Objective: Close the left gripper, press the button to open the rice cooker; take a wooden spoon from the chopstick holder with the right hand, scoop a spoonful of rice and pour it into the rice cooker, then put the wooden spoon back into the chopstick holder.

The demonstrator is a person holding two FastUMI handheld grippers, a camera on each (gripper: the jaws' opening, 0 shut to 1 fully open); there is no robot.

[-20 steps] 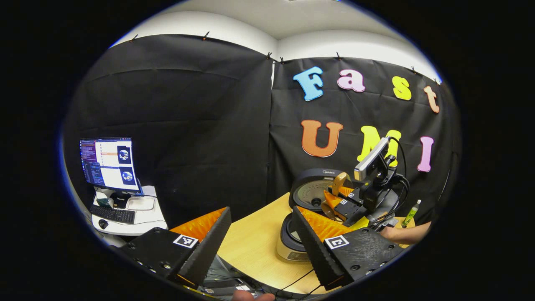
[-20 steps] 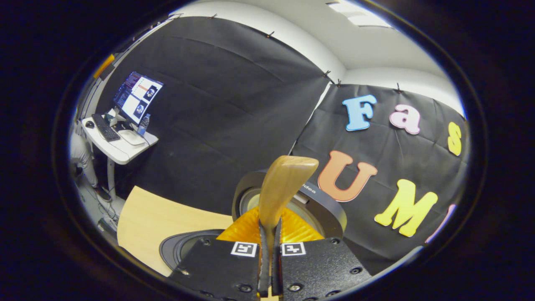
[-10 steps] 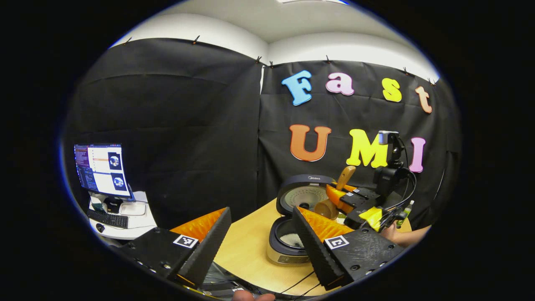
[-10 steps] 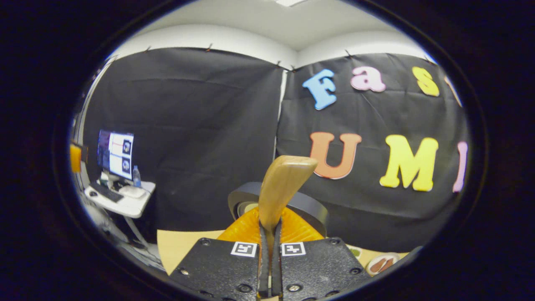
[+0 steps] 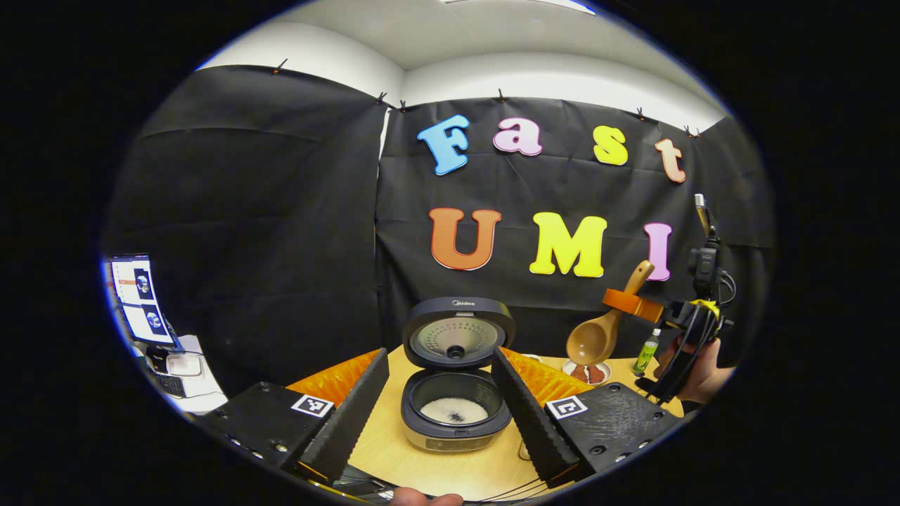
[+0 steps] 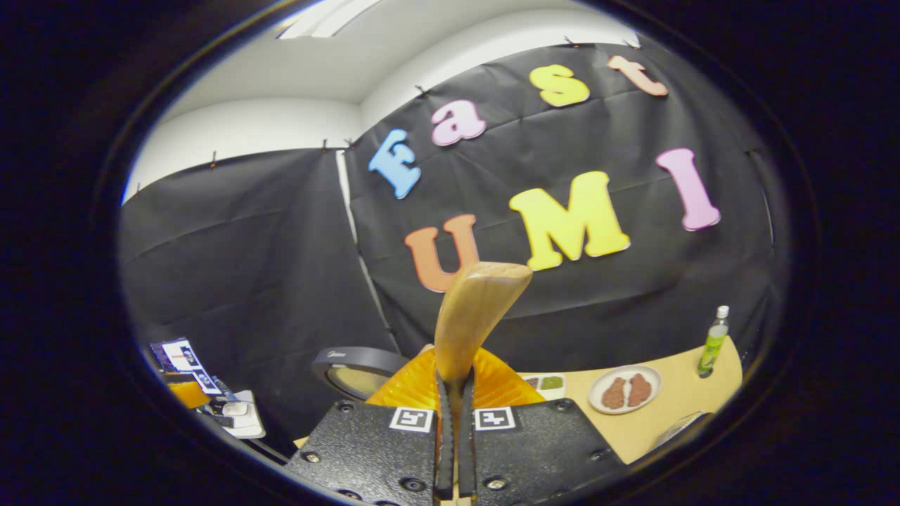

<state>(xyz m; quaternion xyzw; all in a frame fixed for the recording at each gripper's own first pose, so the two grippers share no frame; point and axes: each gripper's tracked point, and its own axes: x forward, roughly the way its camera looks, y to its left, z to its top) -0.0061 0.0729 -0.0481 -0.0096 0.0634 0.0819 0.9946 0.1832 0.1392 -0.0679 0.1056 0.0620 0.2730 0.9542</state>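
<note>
On the desk (image 5: 394,450), between the spread fingers of the left tool (image 5: 439,411), sat the cooker (image 5: 453,414), lid up, rice inside. Right of it, above a plate (image 5: 587,371), the right tool (image 6: 453,450) pinched the spoon (image 5: 598,337), bowl hanging down.

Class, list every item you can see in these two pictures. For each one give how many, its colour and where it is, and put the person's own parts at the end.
Rice cooker: one, dark with a pale base, on the table, lid up, white rice inside.
Wooden spoon: one, light brown, held above the table to the right of the cooker.
Table: one, light wood.
Plate: one, white, with two reddish-brown pieces, on the table.
Bottle: one, green with a white cap, near the table's far edge.
Monitor: one, lit, on a white desk at the left.
Left gripper: one, open, framing the cooker.
Right gripper: one, shut on the spoon's handle.
Hand: one, holding the right gripper.
</note>
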